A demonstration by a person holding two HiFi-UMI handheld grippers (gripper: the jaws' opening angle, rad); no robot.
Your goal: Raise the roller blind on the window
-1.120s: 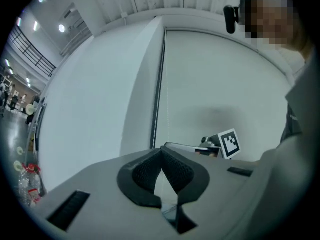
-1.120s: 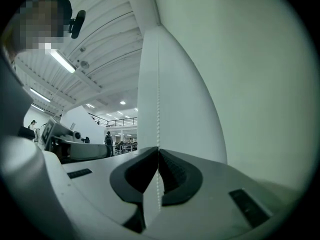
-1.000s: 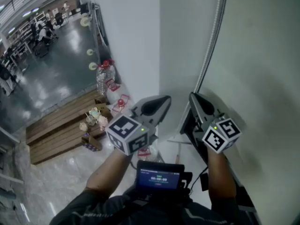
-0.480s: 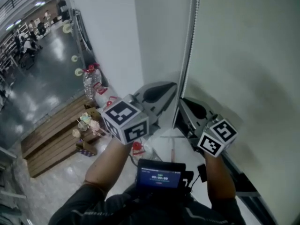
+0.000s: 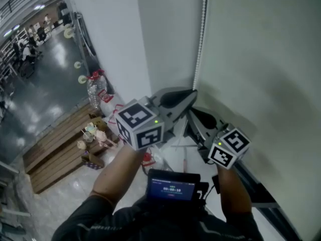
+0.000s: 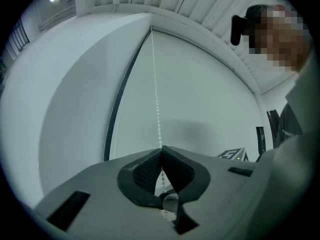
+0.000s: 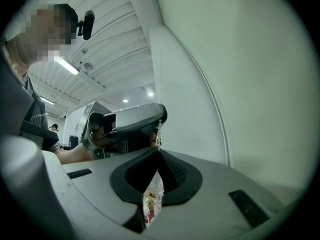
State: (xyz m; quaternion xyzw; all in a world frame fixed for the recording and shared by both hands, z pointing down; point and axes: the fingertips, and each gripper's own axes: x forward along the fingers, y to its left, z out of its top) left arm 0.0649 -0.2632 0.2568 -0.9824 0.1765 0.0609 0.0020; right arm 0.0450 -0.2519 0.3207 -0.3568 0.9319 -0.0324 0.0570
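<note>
Two finger pairs pinch the bead chain [image 5: 200, 39]: left gripper [image 6: 161, 149] uppermost, fingers just easing apart, chain between them; right gripper [image 7: 158, 150] below, clamped on it. Roller blind [image 5: 261, 59] hangs lowered alongside. Left likely regrips higher next.

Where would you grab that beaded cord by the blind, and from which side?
Take the bead chain on its hanging stretch, coming level from the room side, a finger on either side. It hangs vertically close to the edge of the blind, so only the front is free; the beads should resist slipping.
</note>
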